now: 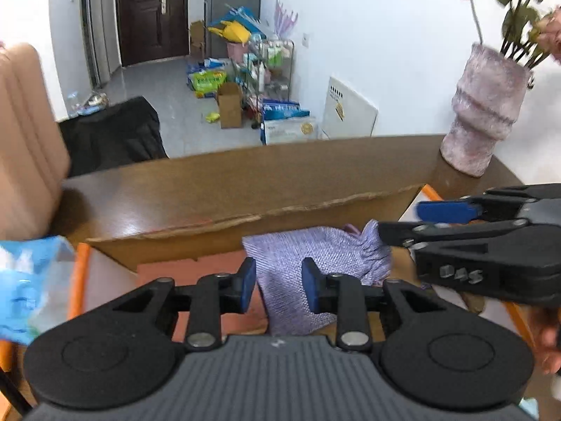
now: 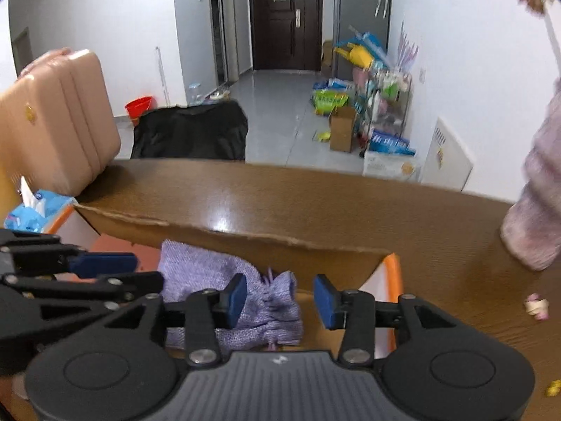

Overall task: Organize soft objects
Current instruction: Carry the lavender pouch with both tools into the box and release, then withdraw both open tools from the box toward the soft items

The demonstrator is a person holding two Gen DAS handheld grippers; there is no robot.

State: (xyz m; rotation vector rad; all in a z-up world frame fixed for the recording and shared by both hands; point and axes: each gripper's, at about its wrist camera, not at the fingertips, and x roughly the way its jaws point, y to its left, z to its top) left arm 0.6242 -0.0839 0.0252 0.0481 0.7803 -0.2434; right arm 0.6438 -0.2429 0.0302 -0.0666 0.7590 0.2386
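Lilac woven pouch [image 1: 315,263], brown cardboard box [image 1: 245,224], mottled pink vase [image 1: 484,112], blue-padded black tools

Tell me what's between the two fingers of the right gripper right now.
In the right wrist view, the right gripper is open, and the gathered end of the purple knit pouch lies in the gap, nearer its left finger, inside the cardboard box.

Cardboard box [image 2: 266,242] stands on the desk [image 2: 315,200], its far flap at 12 o'clock. Drawstring pouch [image 2: 210,273] lies inside the box. Tissue pack [image 2: 31,214] lies at 9 o'clock of the box, with the padded case [image 2: 59,119] behind it. Vase [image 1: 484,108] stands on the desk at 2 o'clock. Chair [image 2: 189,133] sits beyond the desk's far edge.
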